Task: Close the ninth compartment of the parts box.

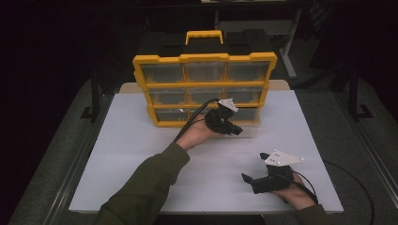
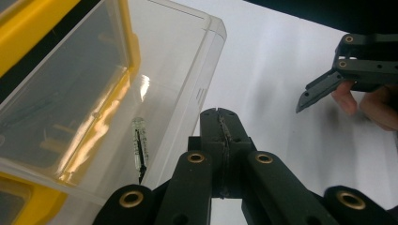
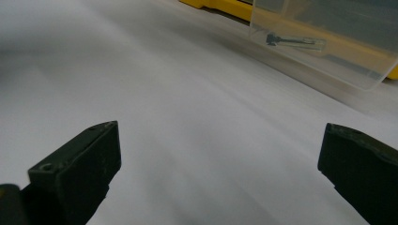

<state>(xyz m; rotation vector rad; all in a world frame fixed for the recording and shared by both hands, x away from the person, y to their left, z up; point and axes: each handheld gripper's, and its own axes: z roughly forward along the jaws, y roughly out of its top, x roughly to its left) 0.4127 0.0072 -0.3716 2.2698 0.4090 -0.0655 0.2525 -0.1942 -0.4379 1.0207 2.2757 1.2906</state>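
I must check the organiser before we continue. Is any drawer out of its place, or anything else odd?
Yes. One clear drawer at the bottom right of the yellow organiser is pulled out over the white table, while the others sit flush. It holds one small dark-tipped part. The left gripper, jaws shut, is beside the drawer's corner. Nothing looks spilled or damaged.

Organizer (image 1: 204,89) upright at table's (image 1: 141,154) far middle — drawer (image 2: 141,93) pulled out, screwdriver (image 2: 140,149) inside; left gripper (image 1: 234,127) just before it — right gripper (image 1: 253,176) nearer, rightward.
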